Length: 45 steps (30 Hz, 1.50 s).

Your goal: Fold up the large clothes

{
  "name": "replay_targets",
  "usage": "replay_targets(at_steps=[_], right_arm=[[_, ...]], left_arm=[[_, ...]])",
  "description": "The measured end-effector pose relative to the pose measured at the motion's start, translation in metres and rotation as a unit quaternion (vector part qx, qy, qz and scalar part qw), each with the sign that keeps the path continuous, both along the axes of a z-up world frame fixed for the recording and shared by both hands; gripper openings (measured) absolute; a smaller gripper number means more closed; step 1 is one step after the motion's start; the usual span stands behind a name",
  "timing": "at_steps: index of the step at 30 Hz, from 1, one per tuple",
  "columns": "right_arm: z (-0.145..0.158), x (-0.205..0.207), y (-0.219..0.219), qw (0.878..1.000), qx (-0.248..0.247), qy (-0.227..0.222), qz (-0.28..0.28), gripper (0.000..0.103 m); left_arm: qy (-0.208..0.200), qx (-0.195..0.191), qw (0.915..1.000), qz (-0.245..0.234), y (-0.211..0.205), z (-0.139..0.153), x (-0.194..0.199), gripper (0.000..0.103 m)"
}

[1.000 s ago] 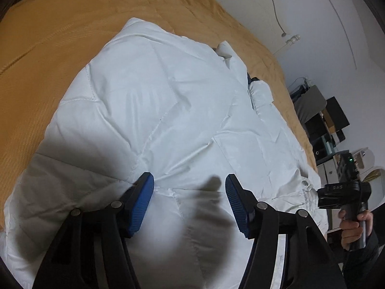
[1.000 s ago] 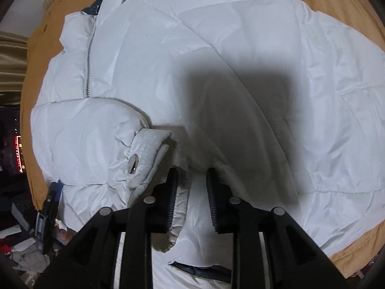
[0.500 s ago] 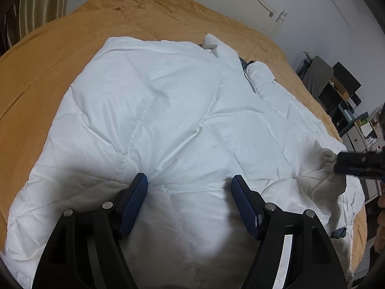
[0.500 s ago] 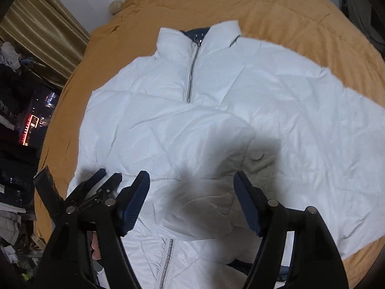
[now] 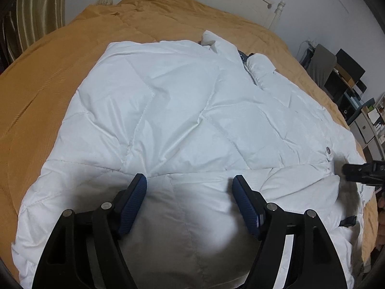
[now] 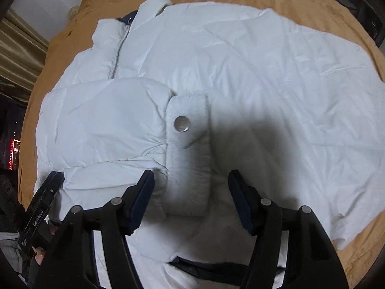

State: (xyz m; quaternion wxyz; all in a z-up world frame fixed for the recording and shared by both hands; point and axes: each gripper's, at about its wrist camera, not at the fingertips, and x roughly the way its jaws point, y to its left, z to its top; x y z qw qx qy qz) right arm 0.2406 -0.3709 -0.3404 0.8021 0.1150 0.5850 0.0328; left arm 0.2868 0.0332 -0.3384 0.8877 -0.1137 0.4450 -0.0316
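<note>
A large white quilted puffer jacket lies spread on the bed, zipper side up, collar at the far end. One sleeve is folded across the chest; its fleecy cuff with a metal snap lies flat. My left gripper is open and empty just above the jacket's near part. My right gripper is open and empty, its jaws either side of the cuff's near end. The jacket also fills the right wrist view. The right gripper's tip shows at the right edge of the left wrist view.
The bed has a mustard-yellow cover. A white headboard post and wall stand behind. Shelves and a chair stand at the right. Curtains hang at the left.
The right gripper has opened, let go of the sleeve cuff, and the cuff now lies flat on the chest. Both grippers have drawn back a little.
</note>
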Motion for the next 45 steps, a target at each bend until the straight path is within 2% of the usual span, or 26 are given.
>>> replay_targets(at_steps=[2, 4, 5, 8, 10, 11, 13, 17, 21, 23, 24, 25, 26, 27, 28, 29, 31, 32, 34, 36, 40, 42, 45], right_arm=[[0.024, -0.017, -0.035, 0.999, 0.034, -0.031, -0.029, 0.07], [0.044, -0.039, -0.085, 0.993, 0.058, -0.061, -0.081, 0.081], [0.051, -0.054, -0.114, 0.988, 0.064, -0.075, -0.116, 0.088], [0.056, -0.091, -0.192, 0.97, 0.076, -0.098, -0.209, 0.094], [0.044, -0.112, -0.244, 0.95, 0.107, -0.087, -0.279, 0.094], [0.034, -0.124, -0.269, 0.935, 0.136, -0.085, -0.315, 0.094], [0.021, -0.141, -0.302, 0.917, 0.166, -0.09, -0.352, 0.094], [-0.007, -0.136, -0.341, 0.905, 0.146, -0.095, -0.388, 0.094], [-0.045, -0.101, -0.354, 0.905, 0.197, -0.086, -0.366, 0.094], [-0.06, -0.092, -0.355, 0.894, 0.223, -0.092, -0.377, 0.094], [-0.064, -0.092, -0.357, 0.885, 0.235, -0.102, -0.389, 0.084], [-0.065, -0.093, -0.359, 0.876, 0.253, -0.111, -0.395, 0.068], [-0.066, -0.093, -0.36, 0.869, 0.281, -0.108, -0.393, 0.03], [-0.062, -0.095, -0.359, 0.86, 0.304, -0.115, -0.393, 0.02], [-0.05, -0.097, -0.356, 0.859, 0.304, -0.137, -0.388, 0.016], [-0.033, -0.098, -0.35, 0.864, 0.295, -0.164, -0.373, 0.014], [0.006, -0.099, -0.333, 0.87, 0.288, -0.204, -0.344, 0.013], [0.023, -0.097, -0.323, 0.869, 0.294, -0.223, -0.329, 0.013], [0.059, -0.089, -0.296, 0.868, 0.317, -0.256, -0.283, 0.013], [0.091, -0.075, -0.256, 0.876, 0.323, -0.279, -0.226, 0.013], [0.127, -0.035, -0.148, 0.906, 0.303, -0.277, -0.104, 0.013], [0.127, -0.016, -0.086, 0.918, 0.297, -0.258, -0.051, 0.013], [0.108, 0.008, 0.007, 0.935, 0.28, -0.217, 0.029, 0.013]], left_arm=[[-0.001, 0.003, 1.0, 0.002, 0.0, -0.002, 0.0, 0.076], [0.002, 0.003, 1.0, 0.0, -0.002, -0.004, 0.002, 0.082], [0.002, 0.006, 1.0, -0.002, -0.003, -0.005, 0.002, 0.084], [0.002, 0.025, 0.9997, -0.007, -0.008, -0.006, 0.0, 0.085], [-0.001, 0.025, 0.9997, -0.007, -0.007, -0.007, -0.002, 0.085], [-0.002, 0.023, 0.9997, -0.007, -0.006, -0.007, -0.002, 0.085], [-0.003, 0.022, 0.9997, -0.007, -0.006, -0.008, -0.002, 0.085], [-0.002, 0.032, 0.9995, -0.008, -0.008, -0.009, -0.001, 0.086], [0.0, 0.038, 0.9993, -0.009, -0.008, -0.009, -0.002, 0.086], [0.001, 0.038, 0.9992, -0.01, -0.008, -0.009, -0.002, 0.086], [0.002, 0.038, 0.9992, -0.01, -0.008, -0.009, -0.001, 0.086], [0.002, 0.037, 0.9992, -0.01, -0.008, -0.009, -0.001, 0.086], [0.001, 0.037, 0.9993, -0.01, -0.008, -0.009, -0.001, 0.086], [0.001, 0.037, 0.9993, -0.01, -0.009, -0.009, -0.001, 0.086], [0.001, 0.036, 0.9993, -0.01, -0.008, -0.009, -0.001, 0.086], [0.001, 0.035, 0.9993, -0.01, -0.008, -0.009, -0.001, 0.086], [0.0, 0.033, 0.9994, -0.01, -0.008, -0.009, 0.0, 0.086], [0.0, 0.031, 0.9995, -0.01, -0.008, -0.009, 0.0, 0.086], [-0.001, 0.024, 0.9997, -0.009, -0.006, -0.008, -0.001, 0.086], [-0.007, 0.008, 0.9999, -0.006, -0.002, -0.006, -0.003, 0.086], [-0.015, -0.037, 0.9992, 0.001, 0.011, -0.003, -0.006, 0.086], [-0.011, -0.061, 0.9981, 0.006, 0.018, 0.0, -0.007, 0.086], [-0.005, -0.091, 0.9958, 0.012, 0.031, 0.007, -0.014, 0.086]])
